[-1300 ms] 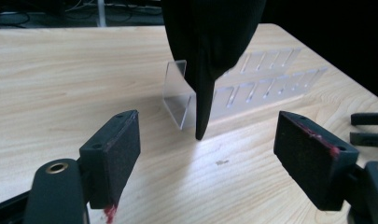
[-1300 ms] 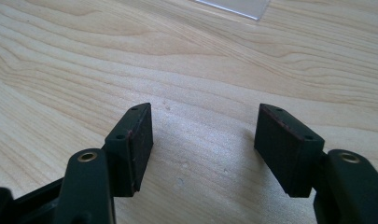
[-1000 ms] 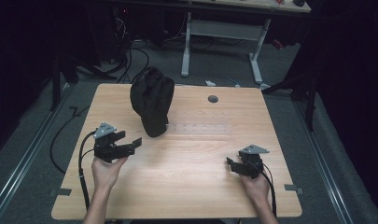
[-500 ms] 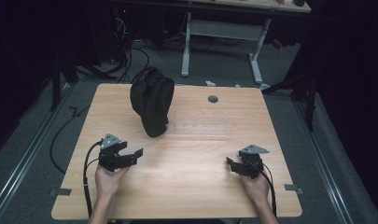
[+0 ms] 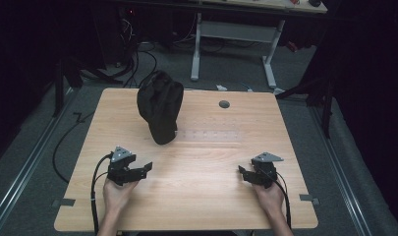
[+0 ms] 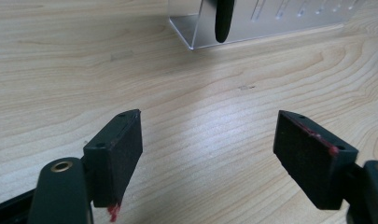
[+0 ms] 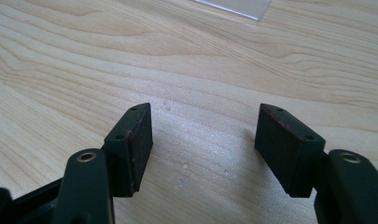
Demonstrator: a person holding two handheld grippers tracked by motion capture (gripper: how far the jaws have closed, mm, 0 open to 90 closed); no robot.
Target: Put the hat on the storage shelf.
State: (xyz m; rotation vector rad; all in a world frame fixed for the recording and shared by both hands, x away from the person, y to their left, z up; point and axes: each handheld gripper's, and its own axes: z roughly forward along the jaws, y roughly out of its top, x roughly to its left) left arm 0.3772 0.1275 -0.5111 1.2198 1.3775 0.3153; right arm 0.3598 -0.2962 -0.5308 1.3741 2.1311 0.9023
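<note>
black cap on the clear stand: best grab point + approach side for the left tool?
Probably the brim of the black cap, the low tip hanging toward the person over the clear stand. It looks thin and free-hanging, so open jaws could straddle it. Come from the near side, level with the table; the left tool already faces roughly that way, empty.

- 1 worktop (image 5: 196, 196), light wood
- 1 black cap (image 5: 159, 105), sitting on 1 clear stand (image 6: 270, 23)
- 2 hand-held grippers: left hand-held gripper (image 5: 137, 169), right hand-held gripper (image 5: 245, 174)
- 2 hands, one per gripper
- 1 round grommet (image 5: 224, 104) in the worktop
</note>
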